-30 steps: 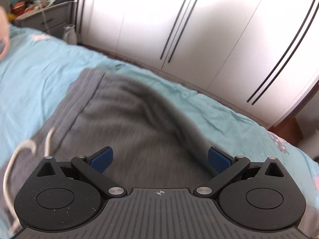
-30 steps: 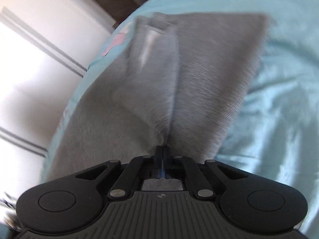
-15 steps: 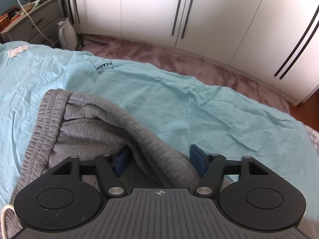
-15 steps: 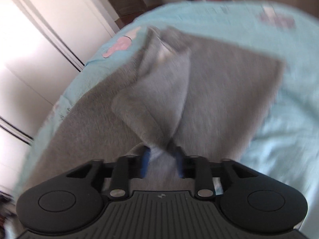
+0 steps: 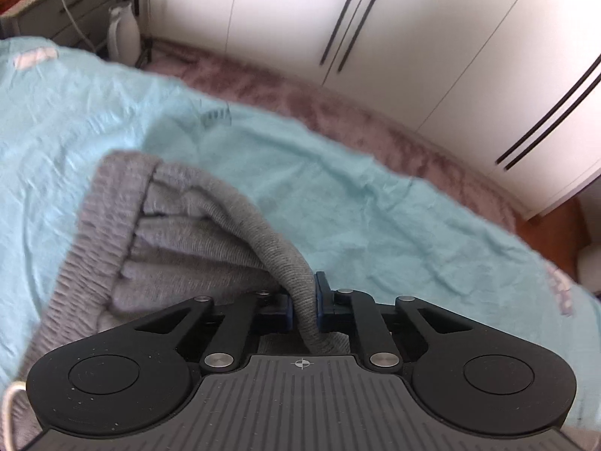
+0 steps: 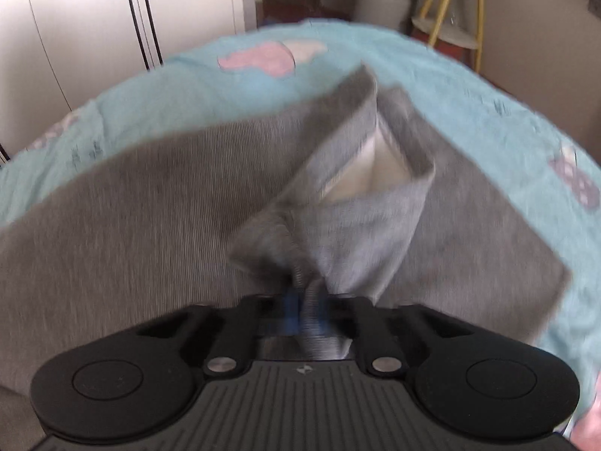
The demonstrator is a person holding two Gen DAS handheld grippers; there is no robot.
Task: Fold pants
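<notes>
Grey sweatpants (image 5: 180, 233) lie on a light blue bedsheet (image 5: 375, 203). In the left wrist view my left gripper (image 5: 303, 302) is shut on a raised fold of the pants beside the ribbed waistband (image 5: 94, 233). In the right wrist view the pants (image 6: 131, 206) spread flat across the sheet (image 6: 188, 75), and my right gripper (image 6: 306, 310) is shut on a bunched, lifted piece of the fabric. A turned-over corner with a white lining (image 6: 372, 169) shows ahead of it. The view is blurred.
White wardrobe doors (image 5: 413, 37) and a purple-grey rug (image 5: 338, 112) lie beyond the bed edge. A white jug (image 5: 124, 30) and a dresser (image 5: 56, 0) stand at the far left. A yellow-legged stool (image 6: 454, 11) stands past the bed. A white drawstring (image 5: 9, 409) hangs at the lower left.
My left gripper has closed from wide open onto a fold of the pants. My right gripper opened briefly and has shut again on bunched fabric, which now stands lifted; the camera has swung.
</notes>
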